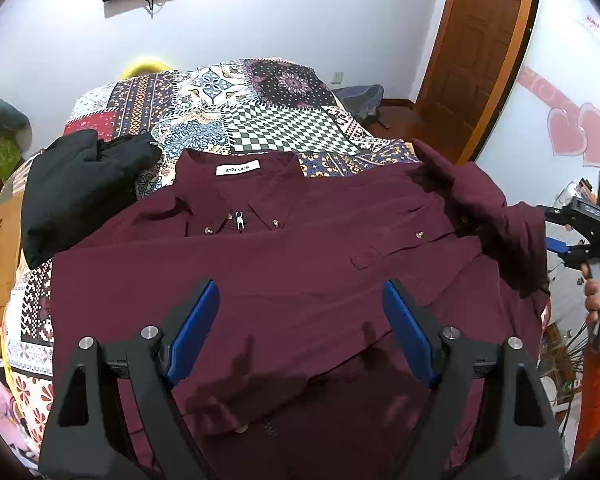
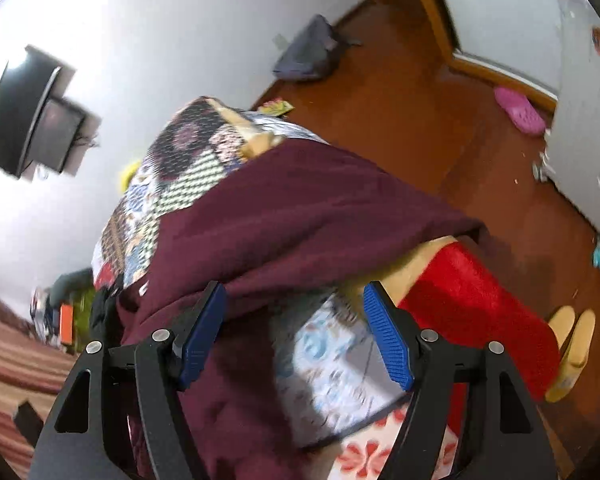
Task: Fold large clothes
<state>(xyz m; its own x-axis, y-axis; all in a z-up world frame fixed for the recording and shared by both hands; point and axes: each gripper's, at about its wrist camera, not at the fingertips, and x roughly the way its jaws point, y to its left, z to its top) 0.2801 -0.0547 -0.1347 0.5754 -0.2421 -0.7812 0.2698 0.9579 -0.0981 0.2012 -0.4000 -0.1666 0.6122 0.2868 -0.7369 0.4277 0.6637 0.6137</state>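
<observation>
A large maroon button-up shirt [image 1: 300, 256] lies front-up on the patchwork bedspread [image 1: 260, 120], collar and white label at the far side, its right sleeve bunched at the bed's right edge. My left gripper [image 1: 300, 300] is open and empty just above the shirt's lower front. My right gripper [image 2: 294, 304] is open and empty at the bed's right side, over the edge of the shirt [image 2: 292, 220] that hangs off the bed. It also shows at the right edge of the left wrist view [image 1: 580, 240].
A black padded jacket [image 1: 76, 192] lies on the bed left of the shirt. A red blanket [image 2: 480, 304] hangs down the bed's side. The wooden floor [image 2: 420, 120] holds slippers [image 2: 572, 352], a pink shoe [image 2: 520, 110] and a grey bag [image 2: 308, 52]. A door [image 1: 476, 48] stands at the right.
</observation>
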